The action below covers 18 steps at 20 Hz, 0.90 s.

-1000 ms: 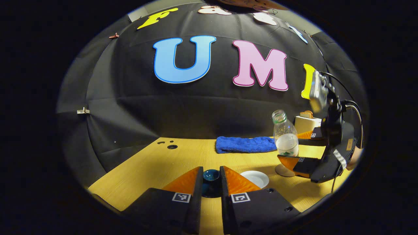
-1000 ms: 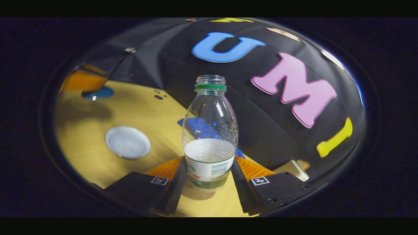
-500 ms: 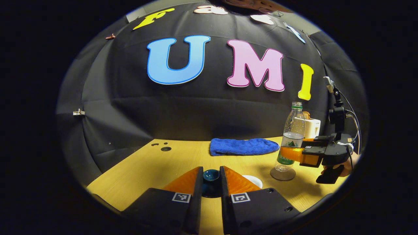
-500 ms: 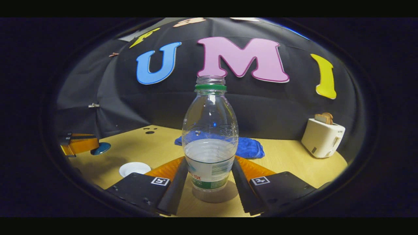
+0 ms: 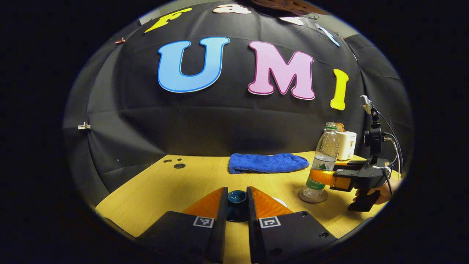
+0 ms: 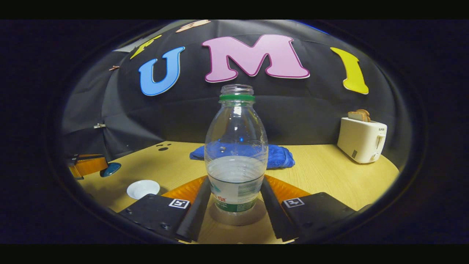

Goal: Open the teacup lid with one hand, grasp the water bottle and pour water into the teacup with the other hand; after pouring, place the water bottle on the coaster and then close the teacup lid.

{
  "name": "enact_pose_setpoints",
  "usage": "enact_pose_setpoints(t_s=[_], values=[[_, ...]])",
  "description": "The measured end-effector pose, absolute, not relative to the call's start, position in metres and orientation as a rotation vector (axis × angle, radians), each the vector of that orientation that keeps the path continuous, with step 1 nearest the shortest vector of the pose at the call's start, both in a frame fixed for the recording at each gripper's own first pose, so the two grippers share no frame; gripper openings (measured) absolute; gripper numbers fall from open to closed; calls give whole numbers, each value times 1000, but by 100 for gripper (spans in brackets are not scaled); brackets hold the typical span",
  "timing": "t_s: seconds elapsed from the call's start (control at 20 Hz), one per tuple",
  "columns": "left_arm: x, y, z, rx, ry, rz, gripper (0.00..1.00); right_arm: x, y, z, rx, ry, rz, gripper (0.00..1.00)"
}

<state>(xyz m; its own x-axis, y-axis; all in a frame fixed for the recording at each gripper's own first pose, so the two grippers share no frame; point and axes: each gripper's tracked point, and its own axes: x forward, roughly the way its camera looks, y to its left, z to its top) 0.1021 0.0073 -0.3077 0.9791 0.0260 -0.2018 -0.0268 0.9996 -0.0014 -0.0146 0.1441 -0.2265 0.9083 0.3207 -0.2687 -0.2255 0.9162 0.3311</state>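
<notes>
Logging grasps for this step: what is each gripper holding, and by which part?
Left gripper: dark blue teacup lid, by its knob. Right gripper: water bottle, by its labelled lower body.

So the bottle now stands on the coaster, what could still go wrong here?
1. The right gripper is clamped on the uncapped water bottle; a crooked release could tip it off the coaster and spill.
2. The left gripper holds the dark teacup lid apart from the white teacup; it could land off-centre.
</notes>
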Motion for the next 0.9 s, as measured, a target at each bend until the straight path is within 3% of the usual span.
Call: enact_pose_setpoints(t_s=[0.15,0.2,0.25,0.45,0.6,0.65,0.9], values=[[104,4,-308,-4,203,21,34,-18,144,-232,306,350,293,80],[105,3,-307,-5,202,19,27,-19,144,-236,297,362,291,80],[106,2,-307,-5,201,17,30,-21,143,-239,288,372,290,81],[111,-8,-310,-16,201,3,27,-35,148,-247,310,414,295,99],[117,-17,-312,-26,197,-12,34,-51,145,-254,335,452,293,99],[120,-21,-314,-28,196,-18,27,-57,143,-257,341,464,291,99],[130,-37,-331,-33,221,-50,30,-87,121,-255,356,496,266,99]])
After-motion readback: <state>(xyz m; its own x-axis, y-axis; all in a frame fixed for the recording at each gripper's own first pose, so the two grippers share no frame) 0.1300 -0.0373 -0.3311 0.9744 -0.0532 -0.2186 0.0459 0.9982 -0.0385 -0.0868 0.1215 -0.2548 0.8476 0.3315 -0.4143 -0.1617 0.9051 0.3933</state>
